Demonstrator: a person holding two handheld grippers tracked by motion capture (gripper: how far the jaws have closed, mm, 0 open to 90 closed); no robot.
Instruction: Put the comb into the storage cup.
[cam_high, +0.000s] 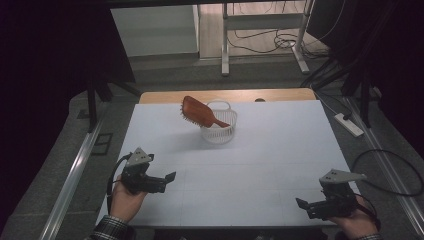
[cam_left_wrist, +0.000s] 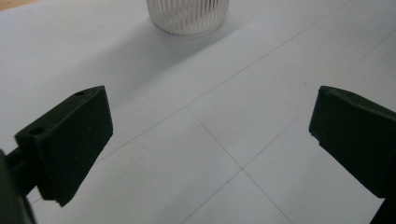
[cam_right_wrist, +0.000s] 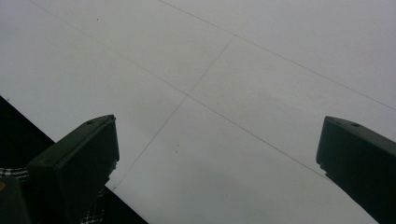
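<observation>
Judging by the look of it, that reddish-brown wooden paddle hairbrush (cam_high: 199, 112) should be light, stiff and a bit slick on its glossy back, so I'd grab the narrow handle where it rests in the small white ribbed plastic basket (cam_high: 219, 131) near the bench's (cam_high: 270, 150) far edge. The head tilts out over the basket's rim, bristles down. The left gripper (cam_high: 169, 179) and right gripper (cam_high: 302, 205) sit by the near corners, jaws wide apart, holding nothing.

Black tongs (cam_high: 165, 181), grey top plates, plaid cuffs (cam_high: 107, 228)
</observation>
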